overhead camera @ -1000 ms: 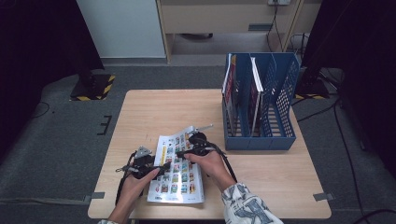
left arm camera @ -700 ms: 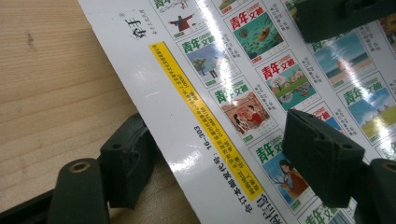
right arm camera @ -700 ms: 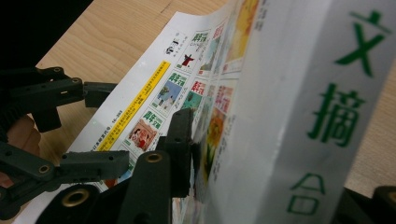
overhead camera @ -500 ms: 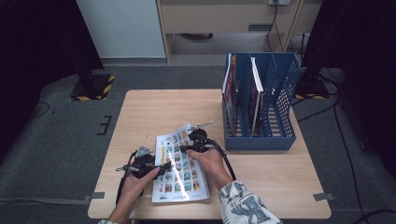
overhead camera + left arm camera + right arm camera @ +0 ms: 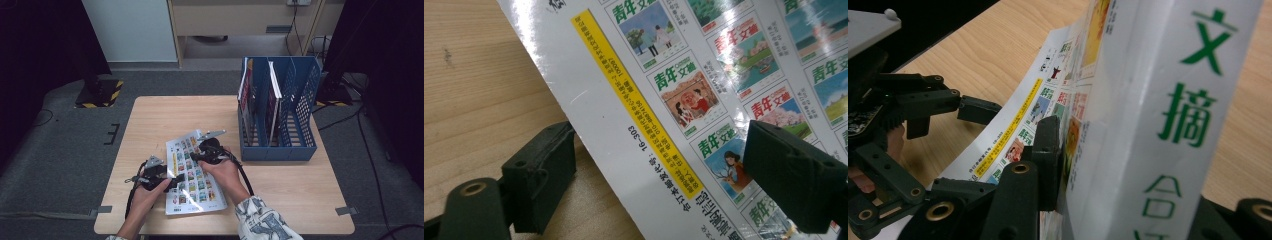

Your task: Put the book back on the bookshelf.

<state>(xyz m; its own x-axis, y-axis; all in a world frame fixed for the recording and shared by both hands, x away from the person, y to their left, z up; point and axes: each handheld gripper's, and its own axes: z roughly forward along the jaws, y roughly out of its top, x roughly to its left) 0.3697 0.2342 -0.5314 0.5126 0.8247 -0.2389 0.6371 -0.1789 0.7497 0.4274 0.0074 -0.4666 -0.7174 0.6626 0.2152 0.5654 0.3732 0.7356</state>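
A magazine (image 5: pixel 196 176) lies on the wooden table (image 5: pixel 165 120), back cover up, printed with several small pictures. My right gripper (image 5: pixel 199 153) holds its far end. In the right gripper view the jaws (image 5: pixel 1128 190) have just been closing and press on the thick spine side, which stands up off the table. My left gripper (image 5: pixel 172 181) is at the magazine's left edge. In the left gripper view its jaws (image 5: pixel 659 175) have just been opening. They stand apart with the edge of the magazine (image 5: pixel 724 75) between them, one jaw over the wood and one over the cover.
A blue file rack (image 5: pixel 300 115) stands at the table's right side with magazines upright in its left slots. Bare wood (image 5: pixel 474 100) lies to the left of the magazine. A cabinet and dark floor lie beyond the table's far edge.
The magazine's far end has shifted a little away from the person and lifted with the right gripper. The left hand has stayed where it was.
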